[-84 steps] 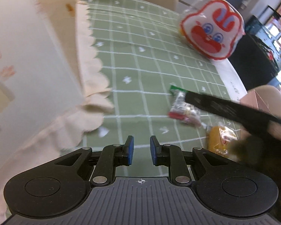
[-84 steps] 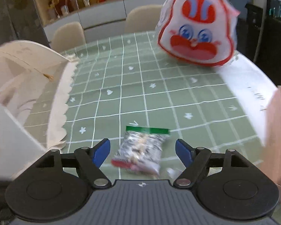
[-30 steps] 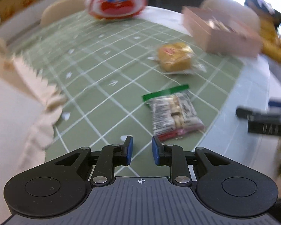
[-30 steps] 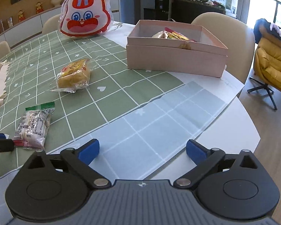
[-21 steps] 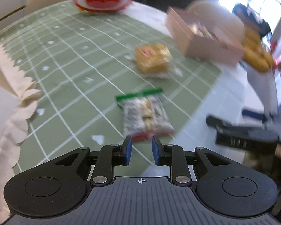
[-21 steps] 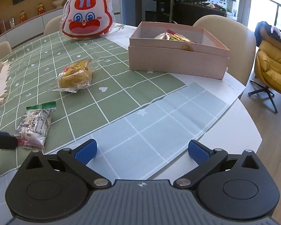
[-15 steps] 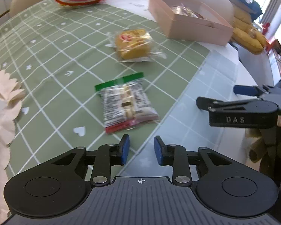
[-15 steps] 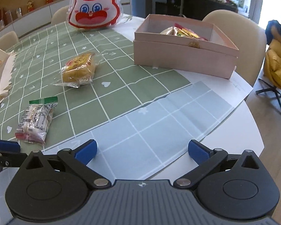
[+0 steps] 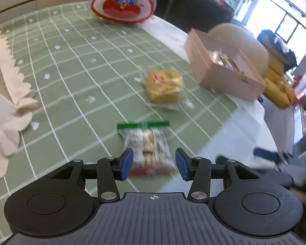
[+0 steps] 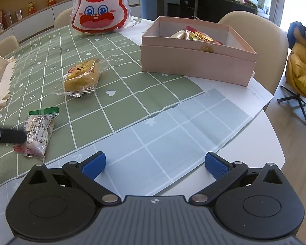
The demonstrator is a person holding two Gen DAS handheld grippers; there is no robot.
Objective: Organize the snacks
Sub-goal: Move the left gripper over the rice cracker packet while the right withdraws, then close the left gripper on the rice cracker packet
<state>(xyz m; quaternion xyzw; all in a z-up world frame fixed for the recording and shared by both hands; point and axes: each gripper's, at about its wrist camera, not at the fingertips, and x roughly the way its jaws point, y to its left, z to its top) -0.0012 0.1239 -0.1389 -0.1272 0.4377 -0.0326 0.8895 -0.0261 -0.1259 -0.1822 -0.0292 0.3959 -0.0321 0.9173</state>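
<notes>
Two loose snacks are counted on the green white-gridded tablecloth (image 10: 57,77): one clear biscuit packet with a green top strip and red bottom strip (image 9: 148,146), and one yellow cake in clear wrap (image 9: 164,86). One open pink cardboard box (image 10: 195,61) is seen in the upper right of the right wrist view, with several wrapped snacks inside; their count cannot be told. One red-and-white rabbit-face bag (image 10: 100,8) is stood at the top of the frame. One cream scalloped paper edge (image 9: 10,94) is seen at the left edge of the left wrist view.

The left gripper (image 9: 154,164) is seen low in the frame with its blue pads apart and the jaws opening; the biscuit packet's red end is between them, and no press of the pads on it is seen. The packet's long axis runs up the frame, green strip away from the camera. In the right wrist view the same packet (image 10: 38,130) is seen at the lower left, with a black finger reaching it from the left edge.

The right gripper (image 10: 155,166) is held wide apart over the pale blue-grey gridded mat (image 10: 173,128), nothing between the pads. Bare mat is seen at centre; the white round table edge (image 10: 275,143) curves down the right side. The cake lies between packet and box, well apart from both.
</notes>
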